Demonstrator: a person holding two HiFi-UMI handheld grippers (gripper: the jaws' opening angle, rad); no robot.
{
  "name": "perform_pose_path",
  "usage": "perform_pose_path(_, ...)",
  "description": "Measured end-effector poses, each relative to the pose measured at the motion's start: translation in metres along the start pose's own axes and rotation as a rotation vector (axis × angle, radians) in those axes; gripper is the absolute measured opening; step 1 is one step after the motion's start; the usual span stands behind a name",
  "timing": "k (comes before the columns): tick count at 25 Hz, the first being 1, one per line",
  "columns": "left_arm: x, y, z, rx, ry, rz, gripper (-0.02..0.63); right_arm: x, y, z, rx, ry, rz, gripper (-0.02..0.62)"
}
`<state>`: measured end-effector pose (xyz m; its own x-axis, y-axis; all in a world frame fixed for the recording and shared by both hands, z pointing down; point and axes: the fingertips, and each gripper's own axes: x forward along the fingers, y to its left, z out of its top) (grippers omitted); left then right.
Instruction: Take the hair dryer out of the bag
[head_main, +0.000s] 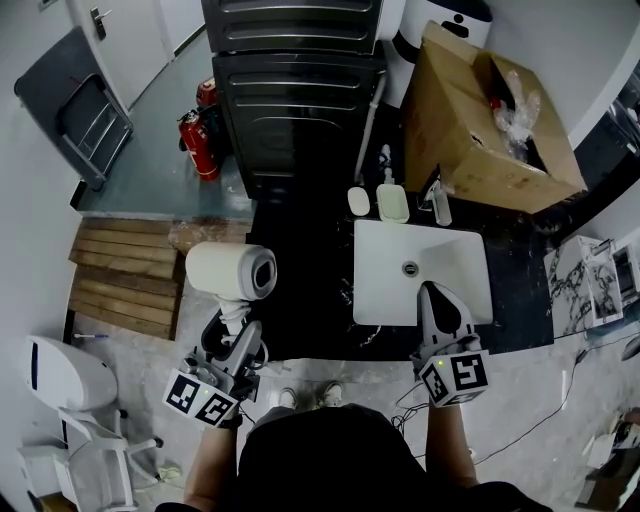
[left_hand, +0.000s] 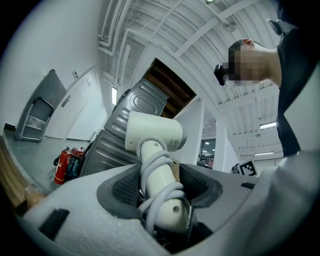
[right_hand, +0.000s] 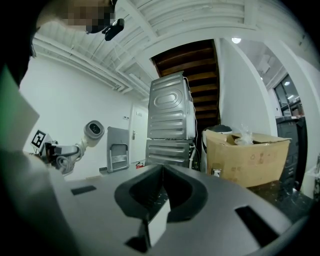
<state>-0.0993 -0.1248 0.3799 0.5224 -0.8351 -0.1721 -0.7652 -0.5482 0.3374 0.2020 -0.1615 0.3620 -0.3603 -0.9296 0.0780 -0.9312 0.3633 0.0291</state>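
— Hair dryer (head_main: 232, 270) first: where is it?

— Up in the left gripper (head_main: 238, 335), held by its handle with the white barrel on top. In the head view it hangs over the left edge of the dark worktop (head_main: 310, 300), the barrel's open end turned to the right.

— How do the fingers (left_hand: 125, 187) sit on it?

— Wide apart, one dark pad on each side of the handle, pressing on it. The white cord (left_hand: 160, 172) is wound round the handle, so the loops lie between the pads too.

— And the right gripper (head_main: 438, 295)?

— Its fingers (right_hand: 145, 192) are closed together with nothing between them. It points forward over the near edge of the white sink (head_main: 455, 265).

— Can it see the dryer?

— Yes, far to the left in the right gripper view, small, with the barrel's round end facing the camera.

— What stands behind?

— Two stacked grey machines (head_main: 295, 90), a large open cardboard box (head_main: 480, 110) beyond the sink, and red fire extinguishers (head_main: 200, 140) on the floor to the left.
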Motion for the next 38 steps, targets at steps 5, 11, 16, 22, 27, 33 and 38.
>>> perform_pose_path(5,0.000,0.001,0.003,0.001,-0.008,-0.001,0.247,0.001,0.002,0.002,-0.005,-0.004,0.002,0.018)
perform_pose_path(11,0.001,-0.002,0.001,0.001,-0.010,-0.004,0.247,0.000,-0.002,0.002,-0.002,-0.008,-0.001,0.018)
perform_pose_path(16,0.002,-0.002,0.002,0.003,-0.010,-0.008,0.247,0.001,-0.001,0.001,-0.003,-0.003,0.003,0.014)
perform_pose_path(22,0.004,-0.004,0.003,0.002,-0.014,-0.012,0.247,0.005,0.003,-0.002,-0.019,0.015,0.029,0.014)
perform_pose_path(27,0.004,-0.006,0.004,0.008,-0.013,-0.022,0.247,0.007,0.007,-0.002,-0.027,0.018,0.040,0.012)
perform_pose_path(33,0.002,-0.006,0.005,-0.009,-0.023,-0.021,0.247,0.012,0.014,0.004,-0.046,0.019,0.060,0.012)
perform_pose_path(38,0.001,-0.006,0.003,-0.018,-0.018,-0.027,0.247,0.012,0.018,0.002,-0.043,0.028,0.064,0.012)
